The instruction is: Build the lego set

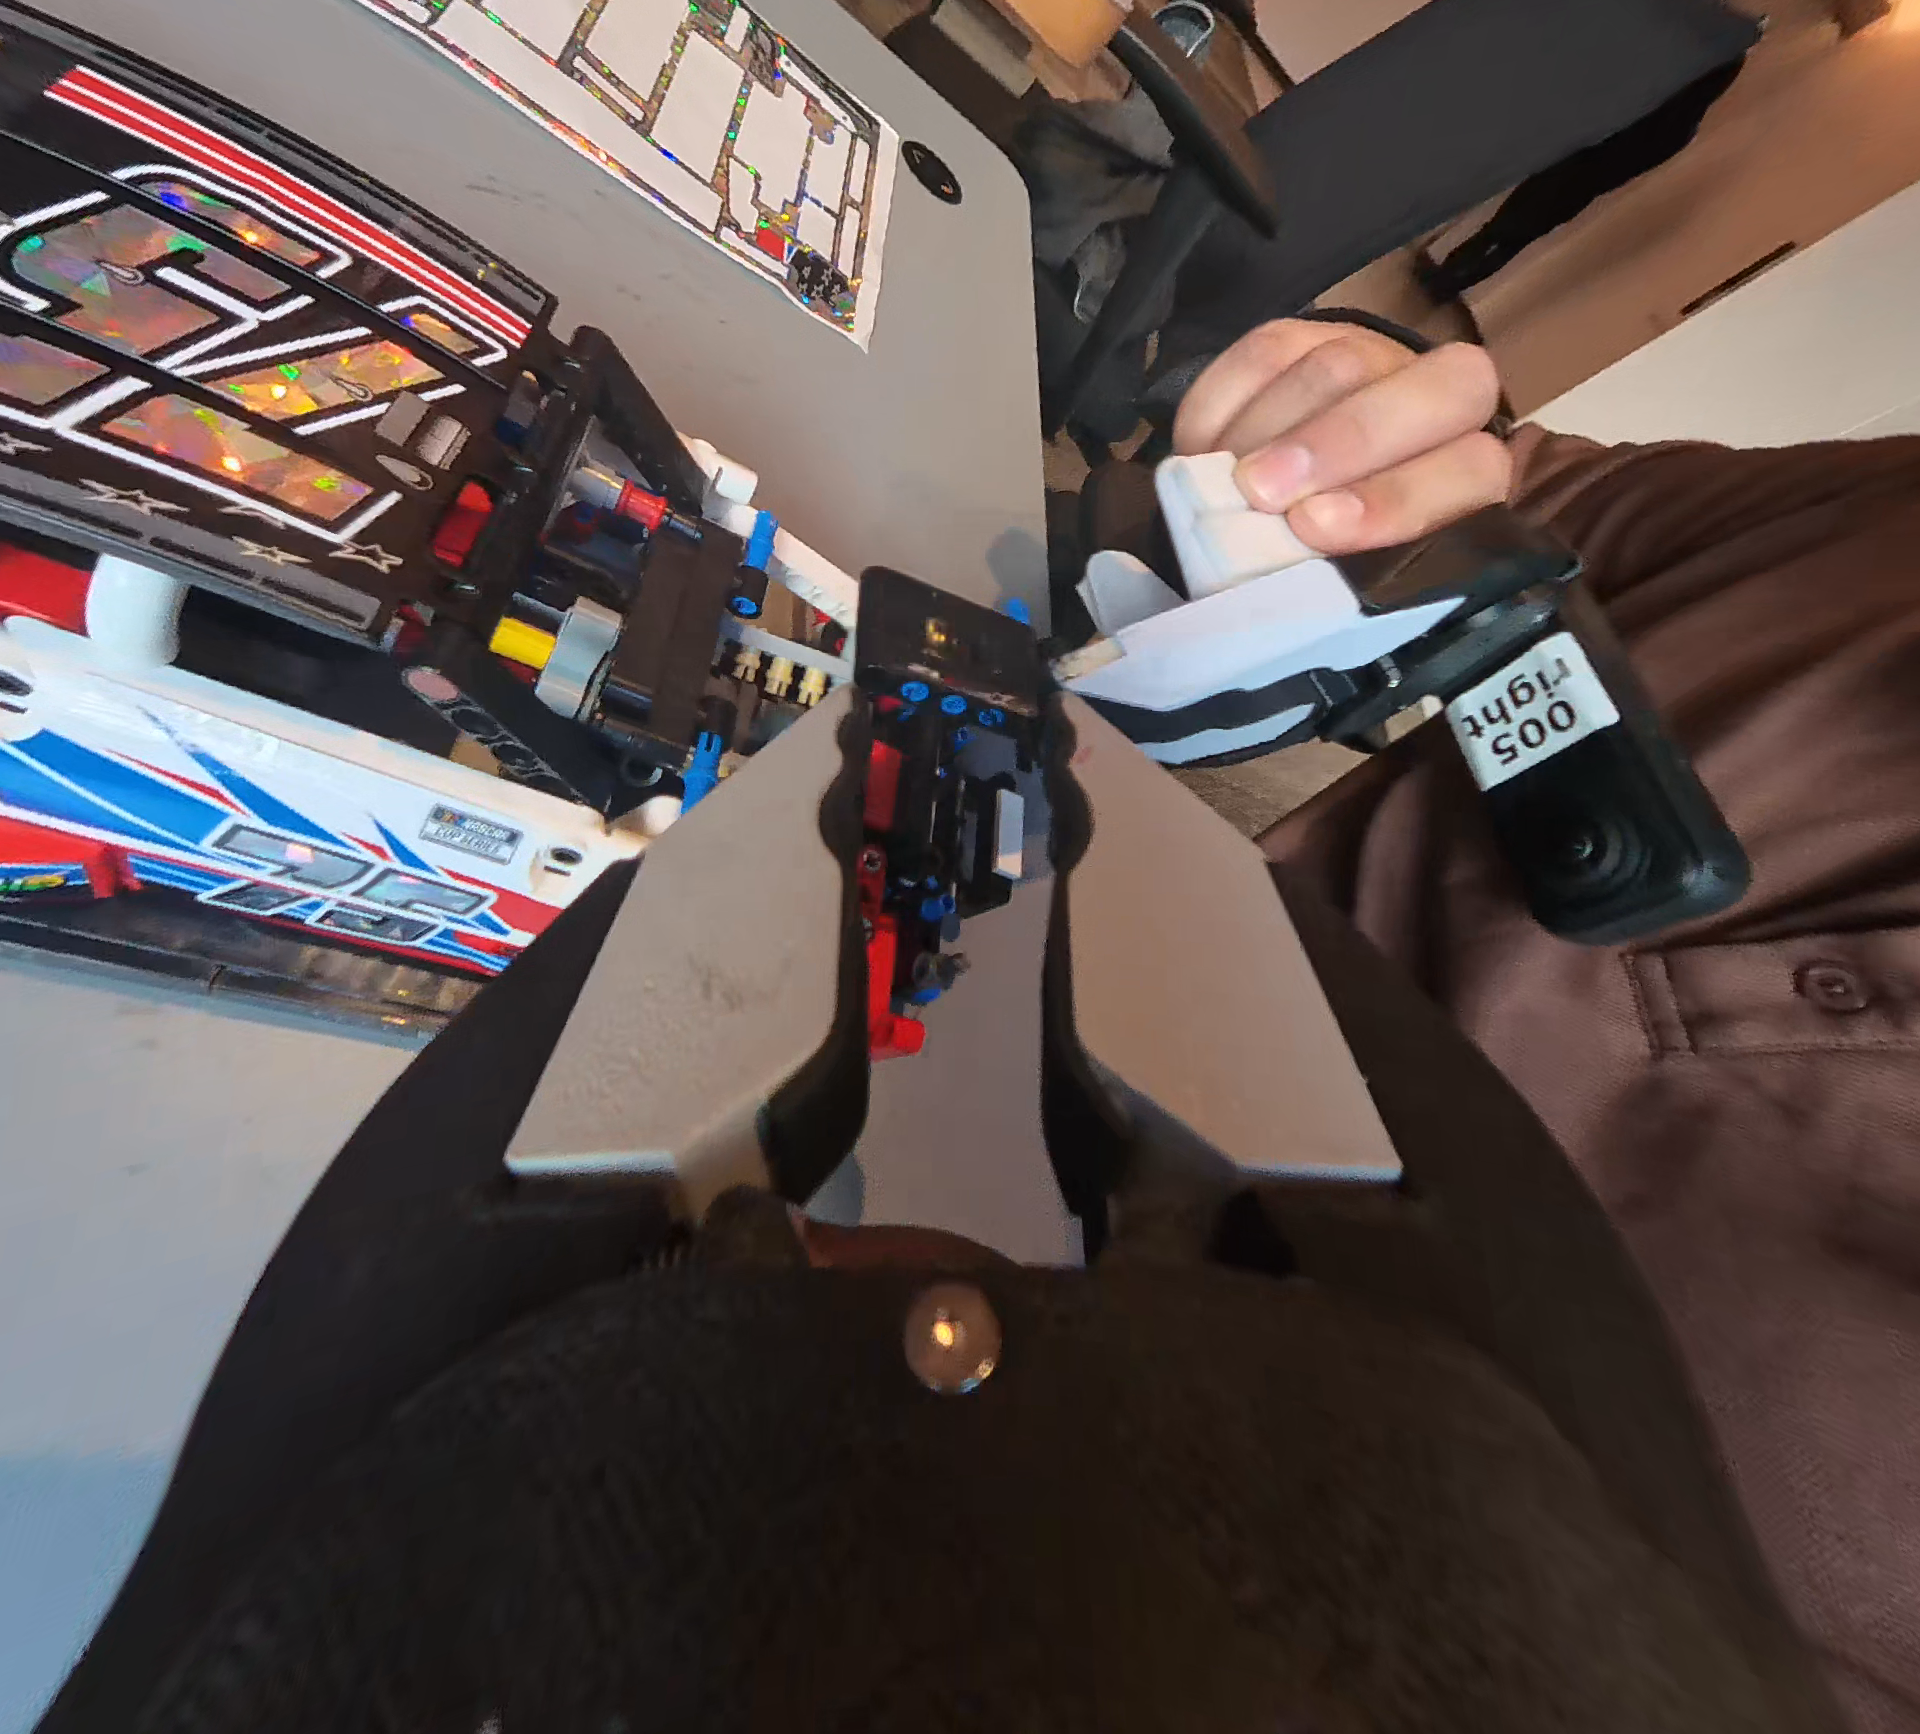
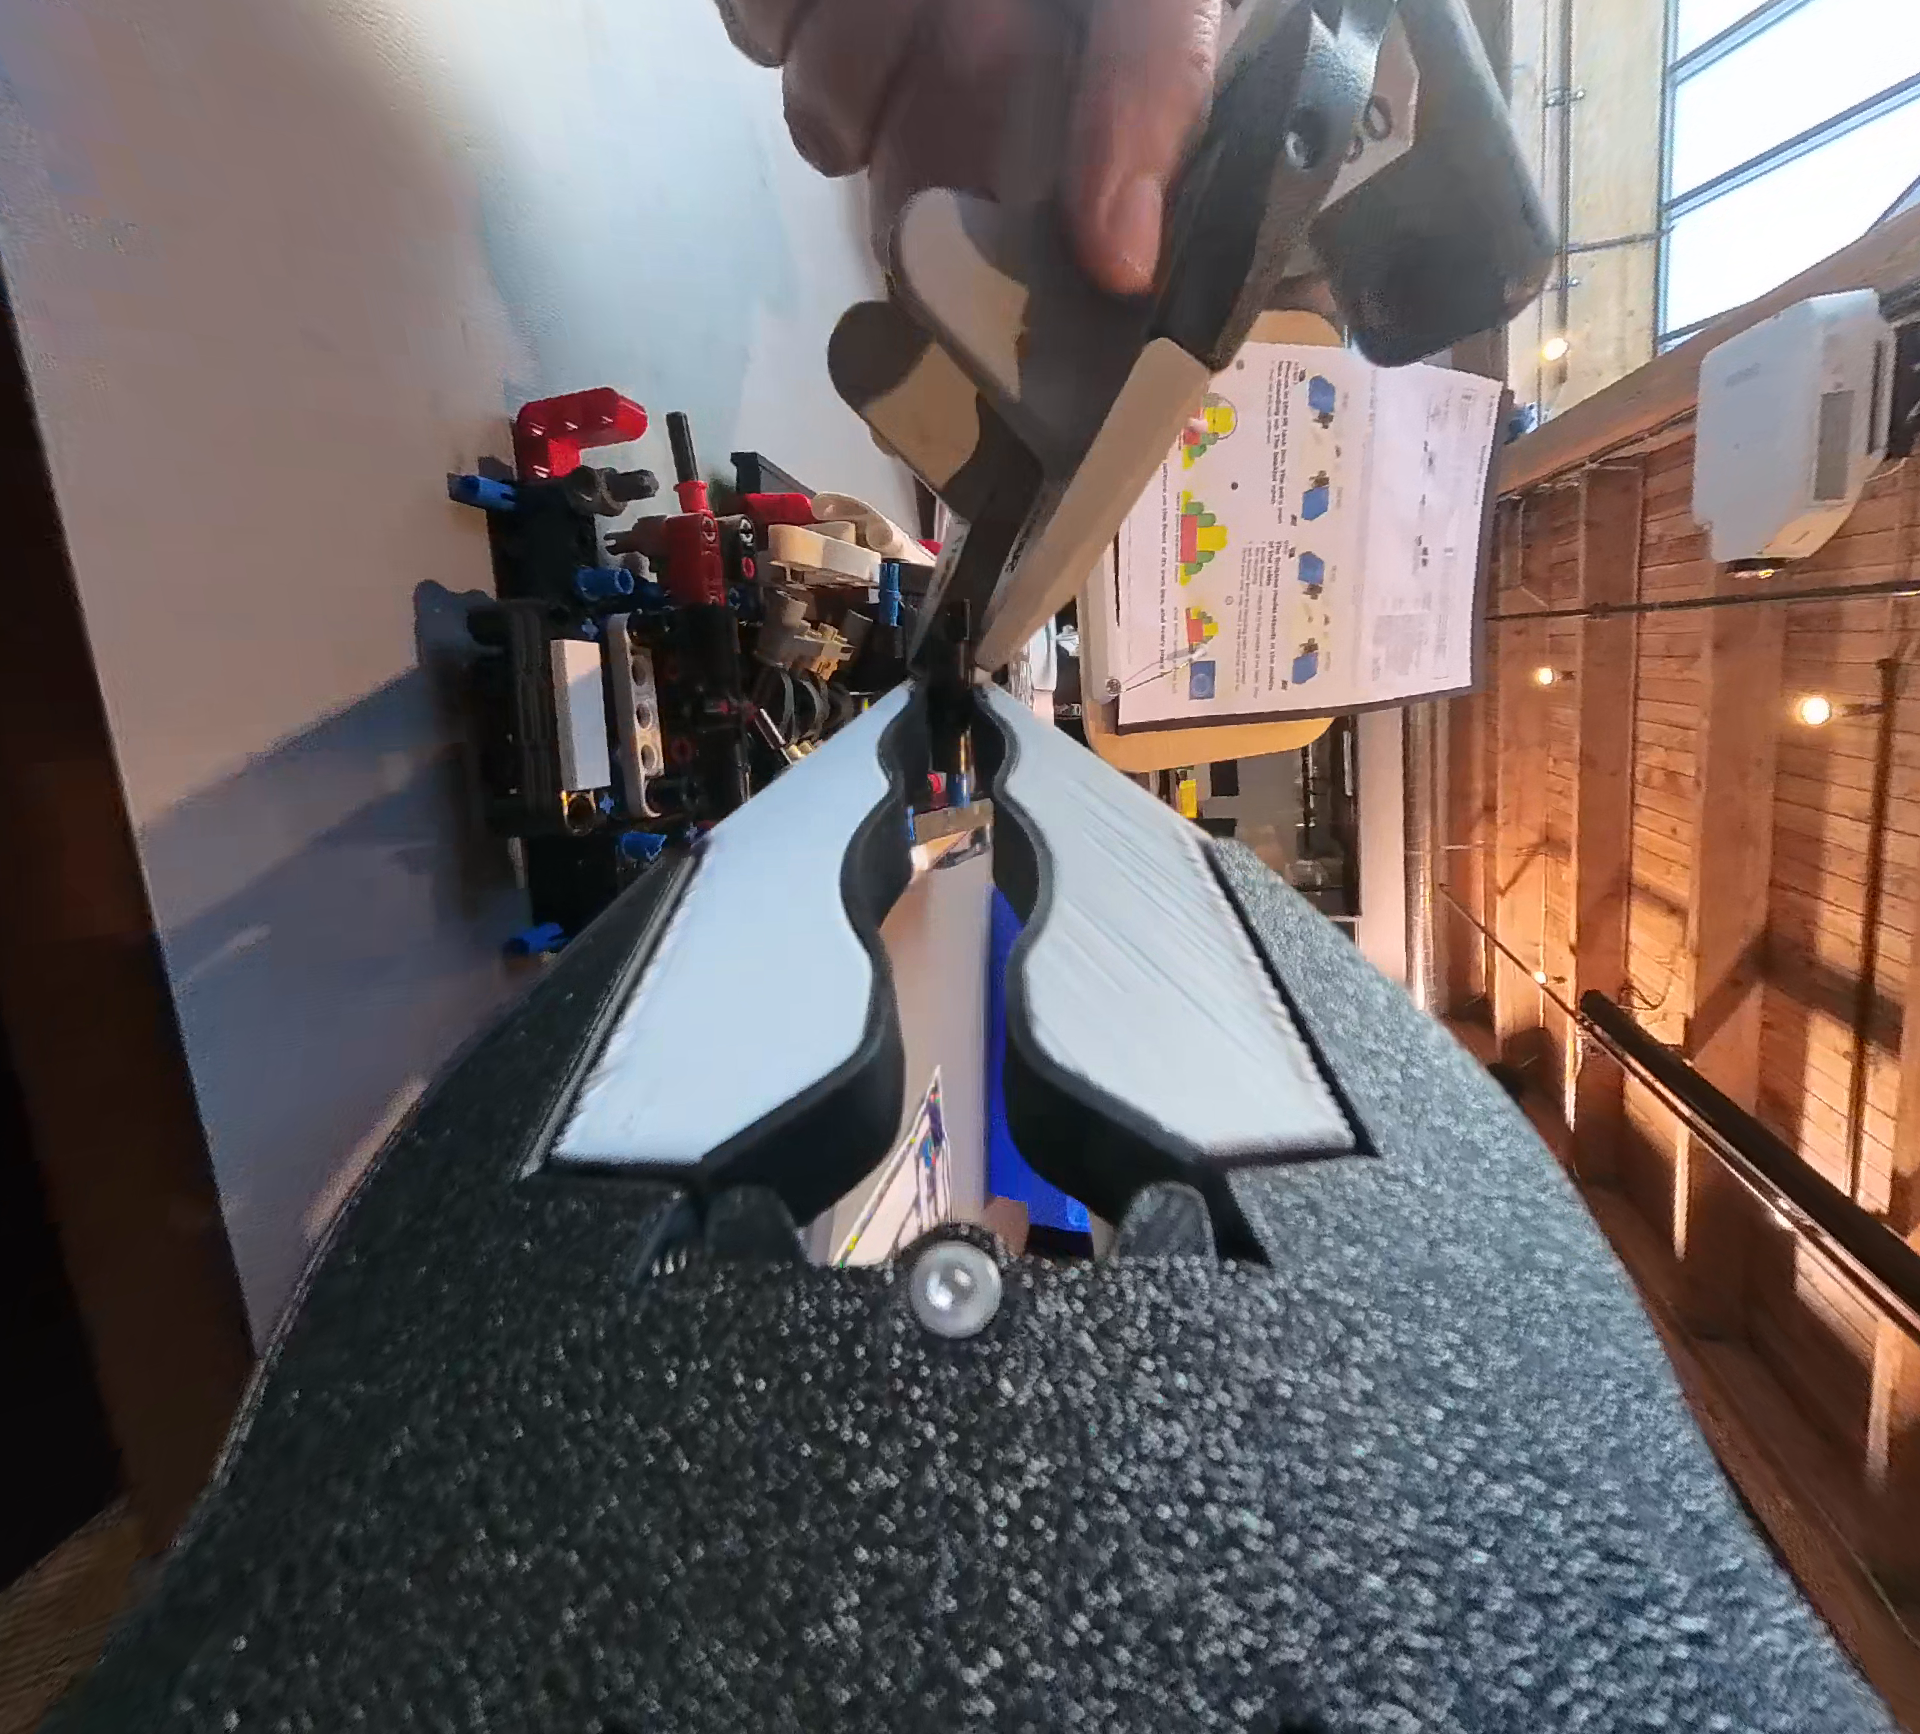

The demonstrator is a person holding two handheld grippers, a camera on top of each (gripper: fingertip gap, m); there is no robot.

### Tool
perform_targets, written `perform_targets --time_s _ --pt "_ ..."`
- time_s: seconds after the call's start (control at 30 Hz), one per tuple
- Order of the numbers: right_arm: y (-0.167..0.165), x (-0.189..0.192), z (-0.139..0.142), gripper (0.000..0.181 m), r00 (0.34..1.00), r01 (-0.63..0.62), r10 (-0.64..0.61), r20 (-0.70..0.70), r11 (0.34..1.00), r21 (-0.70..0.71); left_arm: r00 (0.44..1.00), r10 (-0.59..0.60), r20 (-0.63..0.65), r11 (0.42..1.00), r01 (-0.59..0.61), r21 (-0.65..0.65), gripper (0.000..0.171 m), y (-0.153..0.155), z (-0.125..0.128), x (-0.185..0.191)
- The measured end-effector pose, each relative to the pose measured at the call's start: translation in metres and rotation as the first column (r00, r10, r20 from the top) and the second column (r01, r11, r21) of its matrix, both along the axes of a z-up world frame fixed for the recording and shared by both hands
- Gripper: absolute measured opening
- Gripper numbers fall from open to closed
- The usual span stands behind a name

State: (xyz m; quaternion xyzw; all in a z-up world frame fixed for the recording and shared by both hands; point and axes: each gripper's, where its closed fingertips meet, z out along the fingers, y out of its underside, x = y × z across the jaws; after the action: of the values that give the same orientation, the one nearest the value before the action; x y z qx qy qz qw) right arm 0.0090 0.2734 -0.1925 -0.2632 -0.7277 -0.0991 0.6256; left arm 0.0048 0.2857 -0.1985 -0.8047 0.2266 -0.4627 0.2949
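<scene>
Left tongs (image 1: 951, 718) clamped narrow on black-red-blue lego sub-assembly (image 1: 935, 811), lifted off grey counter (image 1: 727, 313) beside large stickered lego car (image 1: 312, 541), probably to steady it. Right tongs (image 2: 951, 697) pinched small black lego piece (image 2: 951, 645), likely pressing it on.

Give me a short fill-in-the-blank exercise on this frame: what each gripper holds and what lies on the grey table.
1. The left gripper is shut on a small black, red and blue brick ____.
2. The right gripper pinches a slim ____ -coloured piece at its fingertips.
3. The mostly peeled sticker sheet lies flat on the grey ____.
4. The big car model carries ____ stickers on its black panel.

Missing words: assembly; black; table; holographic
</scene>
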Motion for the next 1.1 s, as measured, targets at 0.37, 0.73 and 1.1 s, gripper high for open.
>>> perform_targets --time_s 0.37,0.73,1.1 --pt "0.015 -0.004 -0.023 0.008 0.996 -0.011 0.011 0.083 1.000 0.010 0.996 0.080 -0.030 0.995 -0.078 0.070 0.000 0.016 -0.009 -0.009" --pt "-0.018 -0.006 0.005 0.007 0.979 -0.200 0.205 0.002 0.953 0.228 0.966 -0.037 0.256 0.988 0.074 -0.138 0.025 -0.014 0.014 -0.004" --pt "-0.023 -0.003 0.004 0.009 0.955 -0.286 0.276 -0.111 0.955 -0.084 0.961 -0.004 0.275 0.997 0.026 -0.075 0.004 0.004 0.016 0.003"
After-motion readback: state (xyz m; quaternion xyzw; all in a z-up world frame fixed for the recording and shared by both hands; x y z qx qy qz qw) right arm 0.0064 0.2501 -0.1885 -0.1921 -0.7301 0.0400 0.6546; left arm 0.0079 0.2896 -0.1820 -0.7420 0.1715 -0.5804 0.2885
